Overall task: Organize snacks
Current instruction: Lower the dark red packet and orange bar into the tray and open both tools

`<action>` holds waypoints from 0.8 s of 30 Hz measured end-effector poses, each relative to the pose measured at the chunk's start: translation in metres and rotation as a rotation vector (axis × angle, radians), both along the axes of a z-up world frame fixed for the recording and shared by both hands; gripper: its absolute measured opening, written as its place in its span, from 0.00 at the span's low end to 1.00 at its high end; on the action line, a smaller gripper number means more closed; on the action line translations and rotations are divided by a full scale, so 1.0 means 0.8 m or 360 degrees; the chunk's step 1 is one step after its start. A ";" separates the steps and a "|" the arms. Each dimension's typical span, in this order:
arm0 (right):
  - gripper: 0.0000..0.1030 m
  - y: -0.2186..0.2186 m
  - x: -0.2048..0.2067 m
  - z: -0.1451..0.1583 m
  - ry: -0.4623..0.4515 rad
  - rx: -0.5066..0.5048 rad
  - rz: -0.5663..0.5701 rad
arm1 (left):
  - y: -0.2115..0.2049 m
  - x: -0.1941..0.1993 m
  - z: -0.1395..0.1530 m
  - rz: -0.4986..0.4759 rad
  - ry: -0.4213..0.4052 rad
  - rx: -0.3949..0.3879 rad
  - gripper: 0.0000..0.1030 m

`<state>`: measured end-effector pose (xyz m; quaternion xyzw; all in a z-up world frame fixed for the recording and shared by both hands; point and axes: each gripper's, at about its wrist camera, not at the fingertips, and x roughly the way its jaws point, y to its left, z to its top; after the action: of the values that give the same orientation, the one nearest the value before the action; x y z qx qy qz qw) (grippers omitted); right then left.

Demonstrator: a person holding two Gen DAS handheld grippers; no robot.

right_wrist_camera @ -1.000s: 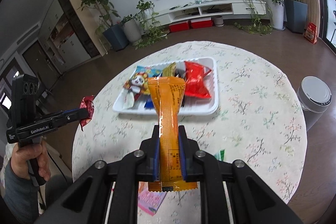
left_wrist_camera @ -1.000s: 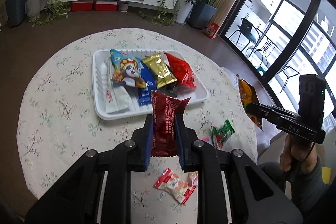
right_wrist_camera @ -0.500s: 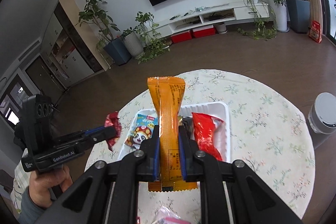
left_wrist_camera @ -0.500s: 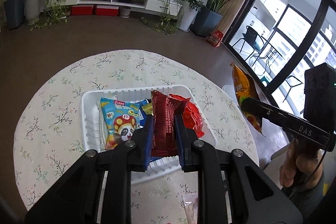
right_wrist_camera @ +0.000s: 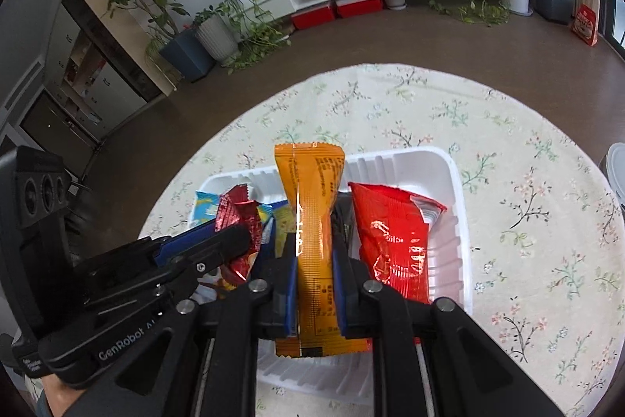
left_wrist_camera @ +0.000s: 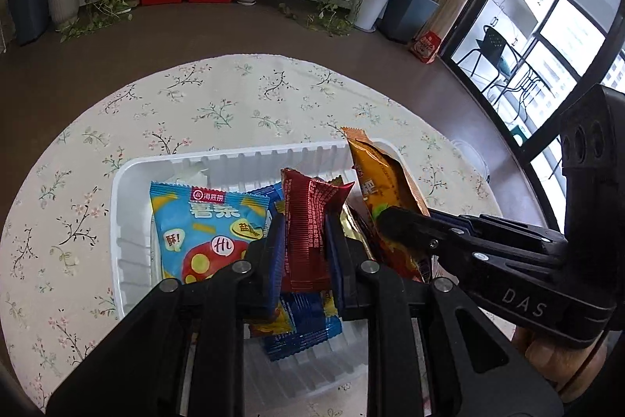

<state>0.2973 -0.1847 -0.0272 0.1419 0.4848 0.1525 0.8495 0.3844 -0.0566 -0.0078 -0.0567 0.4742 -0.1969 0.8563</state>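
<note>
Over white tray [right_wrist_camera: 449, 163]: both claws clamped — left gripper [left_wrist_camera: 304, 241] on dark-red packet [left_wrist_camera: 312, 221], right gripper [right_wrist_camera: 314, 260] on orange packet [right_wrist_camera: 312, 206] — crowded at 3 o'clock, likely to collide or drop onto piled bags.

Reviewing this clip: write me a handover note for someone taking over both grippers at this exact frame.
Left gripper: shut on a dark red snack packet, held over the white tray.
Right gripper: shut on a long orange snack packet, also over the tray.
In the tray: blue chips bag, bright red packet, gold packet, dark blue packet.
Done: several snacks are in the tray.
Left: release both held packets into the tray. Nothing else on the floral tablecloth is visible.
</note>
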 end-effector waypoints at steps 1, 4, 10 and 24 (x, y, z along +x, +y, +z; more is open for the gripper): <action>0.17 0.001 0.002 -0.005 0.0014 -0.0007 -0.0002 | -0.002 0.005 -0.007 -0.0001 0.0010 0.0012 0.18; 0.17 0.002 0.006 -0.017 0.0040 -0.0019 -0.0019 | -0.009 0.011 -0.024 -0.0011 0.0039 0.0044 0.18; 0.17 0.004 0.009 -0.024 0.0040 -0.0032 -0.0036 | -0.014 0.019 -0.041 0.0004 0.0035 0.0055 0.18; 0.17 0.017 0.016 -0.030 0.0054 -0.0058 -0.0037 | -0.012 0.021 -0.049 0.0017 0.0021 0.0047 0.19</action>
<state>0.3104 -0.1714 -0.0511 0.1347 0.5002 0.1312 0.8453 0.4011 -0.0662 -0.0471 -0.0480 0.4824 -0.1849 0.8549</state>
